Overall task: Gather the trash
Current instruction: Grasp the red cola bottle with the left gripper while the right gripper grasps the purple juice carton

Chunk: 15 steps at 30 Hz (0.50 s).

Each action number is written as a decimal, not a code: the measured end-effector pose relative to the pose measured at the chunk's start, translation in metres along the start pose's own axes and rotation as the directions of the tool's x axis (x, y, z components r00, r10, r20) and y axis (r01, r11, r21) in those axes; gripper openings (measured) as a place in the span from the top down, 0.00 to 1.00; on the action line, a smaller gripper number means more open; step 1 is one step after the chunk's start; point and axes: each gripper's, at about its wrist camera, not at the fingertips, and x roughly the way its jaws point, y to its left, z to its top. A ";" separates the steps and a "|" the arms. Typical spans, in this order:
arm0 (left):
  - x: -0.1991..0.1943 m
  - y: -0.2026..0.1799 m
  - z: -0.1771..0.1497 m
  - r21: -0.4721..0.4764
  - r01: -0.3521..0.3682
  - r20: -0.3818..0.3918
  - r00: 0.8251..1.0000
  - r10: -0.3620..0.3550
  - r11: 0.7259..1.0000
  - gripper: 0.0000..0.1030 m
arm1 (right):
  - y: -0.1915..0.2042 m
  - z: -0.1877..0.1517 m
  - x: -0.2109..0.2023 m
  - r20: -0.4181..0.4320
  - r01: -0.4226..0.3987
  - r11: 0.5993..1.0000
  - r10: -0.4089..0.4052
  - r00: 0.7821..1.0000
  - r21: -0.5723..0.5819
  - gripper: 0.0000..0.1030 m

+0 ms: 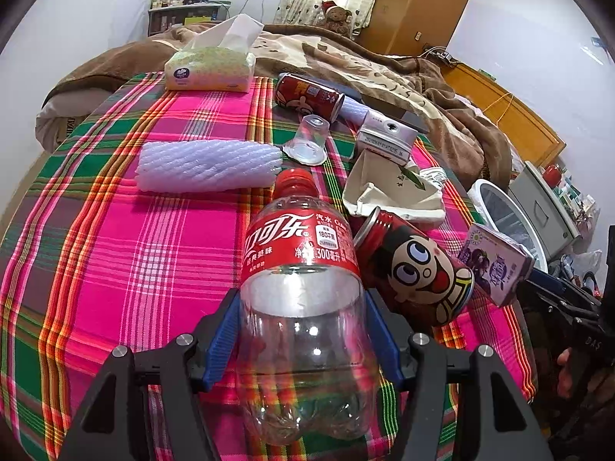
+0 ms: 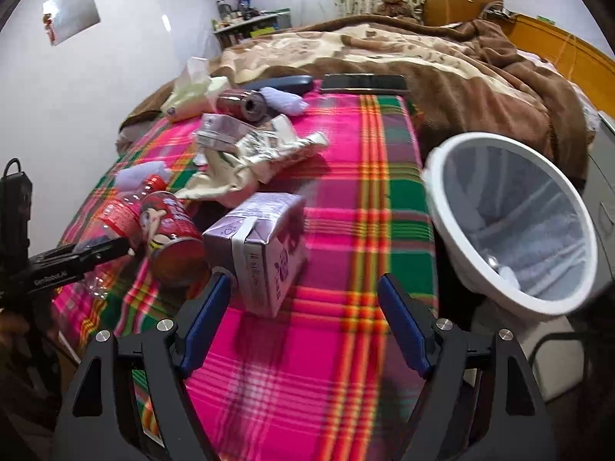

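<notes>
A bright plaid cloth (image 1: 134,249) in pink, green and orange covers a table in a bedroom. Behind the table is a bed with a rumpled brown blanket (image 1: 403,73), a teddy bear in a red hat (image 1: 336,15), a wooden wardrobe (image 1: 419,4), patterned curtains and a small window. A white round trash bin (image 2: 511,226) with a grey liner stands just off the table's right edge.

The left gripper (image 1: 303,326) is clamped on an empty clear plastic bottle (image 1: 303,288), its blue pads pressing the lower body on both sides. The bottle's long axis runs away from the camera, with the red cap at the far end. Its red label carries white Coca-Cola lettering in Chinese, plus "180" and "300".

Touching the bottle's right side lies a red can (image 1: 415,272) on its side, printed with a wide-eyed cartoon face. Beside it is a purple drink carton (image 2: 261,246) bearing small printed digits that are too blurred to read.

The right gripper (image 2: 303,326) is spread wide and grasps nothing; only cloth shows between its pads, and the carton sits just ahead of its left pad.

Farther back lie a white foam net sleeve (image 1: 207,165), an upturned clear plastic cup (image 1: 307,142), a second red can (image 1: 307,94), crumpled cream paper (image 1: 392,188) and a soft tissue pack (image 1: 209,67).
</notes>
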 end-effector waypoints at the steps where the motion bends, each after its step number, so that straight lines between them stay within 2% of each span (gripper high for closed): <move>1: 0.000 0.000 0.000 0.000 -0.001 0.001 1.000 0.001 1.000 0.39 | -0.002 -0.001 -0.003 0.012 -0.004 1.000 0.004 1.000 0.011 0.22; 7: 0.000 -0.002 0.000 0.002 0.002 -0.001 1.000 -0.002 1.000 0.39 | 0.007 -0.010 0.004 -0.002 -0.087 0.996 0.087 0.996 0.019 0.22; 11: 0.001 -0.004 0.003 0.011 -0.002 0.005 1.000 0.002 1.000 0.39 | 0.019 -0.011 0.015 0.005 -0.100 0.995 0.100 0.995 0.008 0.22; 15: 0.006 -0.004 0.009 0.001 -0.001 0.005 1.000 0.001 1.000 0.39 | 0.022 -0.005 0.025 0.020 0.007 1.000 -0.007 1.000 0.000 0.22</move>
